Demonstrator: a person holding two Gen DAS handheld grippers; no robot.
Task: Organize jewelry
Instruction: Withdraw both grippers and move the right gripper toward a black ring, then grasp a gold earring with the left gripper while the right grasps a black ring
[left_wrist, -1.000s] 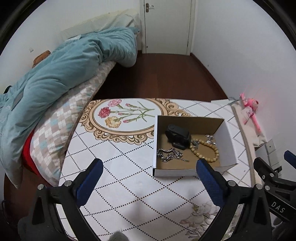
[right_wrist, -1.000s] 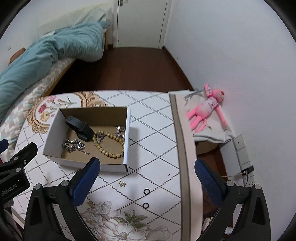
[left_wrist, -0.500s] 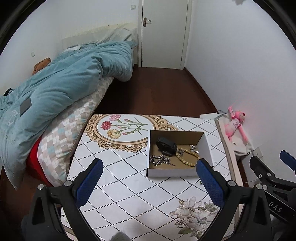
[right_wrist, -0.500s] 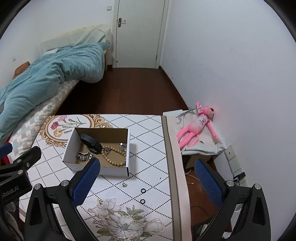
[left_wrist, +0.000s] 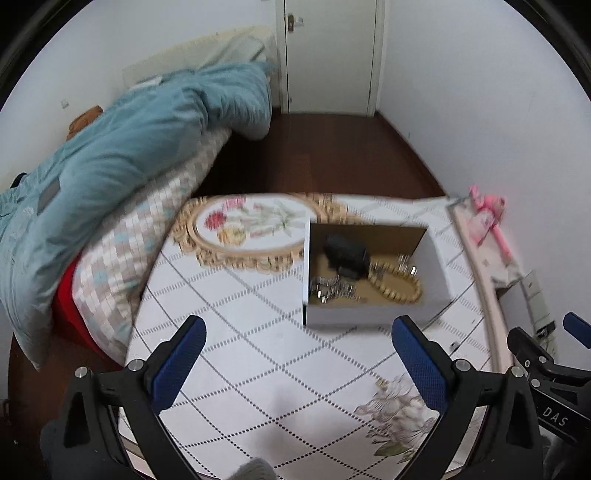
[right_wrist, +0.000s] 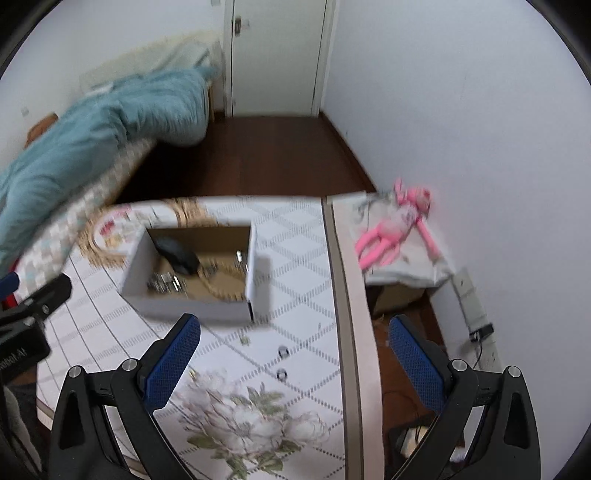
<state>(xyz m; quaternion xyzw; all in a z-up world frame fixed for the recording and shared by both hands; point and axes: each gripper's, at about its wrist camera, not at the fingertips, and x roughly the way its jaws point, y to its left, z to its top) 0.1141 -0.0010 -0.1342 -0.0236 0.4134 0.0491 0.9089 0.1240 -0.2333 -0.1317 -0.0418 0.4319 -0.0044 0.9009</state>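
While both frames are blurred, the worktop (left_wrist: 258, 354) carries a box (right_wrist: 192, 306) holding a bead bracelet (left_wrist: 397, 286); two rings (right_wrist: 282, 350) lie just beside the box. Left gripper (left_wrist: 299, 365) and right gripper (right_wrist: 295, 362) hover, jaws wide apart, empty.

box (left_wrist: 373, 317): cardboard, white matt outside, raw brown inside
bracelet (left_wrist: 400, 290): round tan beads, look like wood, slight sheen
chain (left_wrist: 330, 290): shiny silver metal
table cover (left_wrist: 258, 354): smooth printed sheet, faint gloss
fingers (right_wrist: 171, 369): blue textured pads on matt black plastic
floor (right_wrist: 258, 162): dark polished wood
duvet (left_wrist: 122, 147): soft teal cloth, matt
toy (right_wrist: 391, 232): pink plush
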